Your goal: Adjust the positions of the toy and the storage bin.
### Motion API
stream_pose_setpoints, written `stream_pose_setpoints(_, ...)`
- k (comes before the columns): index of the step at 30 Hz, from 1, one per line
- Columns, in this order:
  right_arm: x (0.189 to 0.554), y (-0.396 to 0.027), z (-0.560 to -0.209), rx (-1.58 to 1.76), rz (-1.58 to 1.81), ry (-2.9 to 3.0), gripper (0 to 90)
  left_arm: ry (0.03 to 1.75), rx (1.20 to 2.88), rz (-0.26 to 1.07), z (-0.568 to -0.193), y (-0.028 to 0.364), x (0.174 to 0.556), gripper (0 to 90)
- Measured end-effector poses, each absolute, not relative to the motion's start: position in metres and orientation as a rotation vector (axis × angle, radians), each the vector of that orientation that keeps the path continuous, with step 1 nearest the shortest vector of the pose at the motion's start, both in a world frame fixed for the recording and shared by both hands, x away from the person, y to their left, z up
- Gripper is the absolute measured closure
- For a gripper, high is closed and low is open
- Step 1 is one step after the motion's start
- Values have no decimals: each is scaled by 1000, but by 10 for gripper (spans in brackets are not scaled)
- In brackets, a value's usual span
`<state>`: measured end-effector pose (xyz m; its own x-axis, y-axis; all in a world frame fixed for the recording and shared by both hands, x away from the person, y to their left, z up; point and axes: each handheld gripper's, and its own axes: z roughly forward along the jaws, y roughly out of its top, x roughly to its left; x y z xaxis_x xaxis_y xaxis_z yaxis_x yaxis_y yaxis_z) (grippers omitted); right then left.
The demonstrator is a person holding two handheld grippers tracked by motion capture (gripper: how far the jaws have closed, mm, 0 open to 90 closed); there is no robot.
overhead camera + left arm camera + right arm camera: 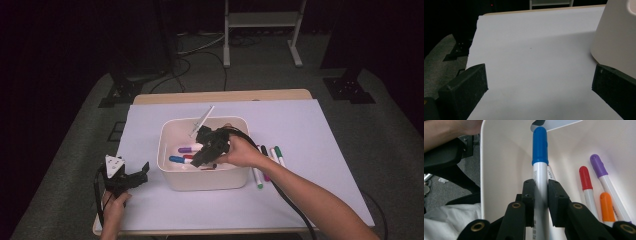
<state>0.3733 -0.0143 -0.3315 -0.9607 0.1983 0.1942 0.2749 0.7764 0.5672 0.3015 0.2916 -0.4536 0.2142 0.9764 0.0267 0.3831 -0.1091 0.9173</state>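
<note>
A white bin [170, 175] stands mid-table on a white paper sheet [300, 130]. My right gripper [196, 160] reaches into it, shut on a blue-capped marker [176, 159] low near the bin's left wall. In the right gripper view the jaws [541, 187] clamp the white barrel of that blue-capped marker [540, 147], its cap pointing past the tips. Red [586, 178], purple [598, 166] and orange [606, 202] markers lie beside it on the bin floor. My left gripper [139, 175] rests open on the paper left of the bin, nothing between its jaws [539, 75].
Several markers [265, 165] lie on the paper just right of the bin. A white pen [202, 120] leans over the bin's far rim. The bin wall [616, 37] stands close to the left gripper's right jaw. Stands and cables are on the floor behind the table.
</note>
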Motion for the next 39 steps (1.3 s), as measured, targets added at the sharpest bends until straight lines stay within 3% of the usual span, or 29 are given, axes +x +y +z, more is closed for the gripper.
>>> stream_pose_setpoints(16,375,1,-350,-316,-818,-2890,754,1298,1642,883,-454,292,302,0)
stream_pose_setpoints(20,376,1,-350,-320,-798,-2890,711,1298,1642,884,-454,292,301,0)
stream_pose_setpoints(28,374,-13,-334,-349,-872,-2888,693,1296,1643,884,-454,292,301,0)
stream_pose_setpoints(39,364,-65,-295,-438,-1046,-2878,645,1293,1645,890,-454,291,301,0)
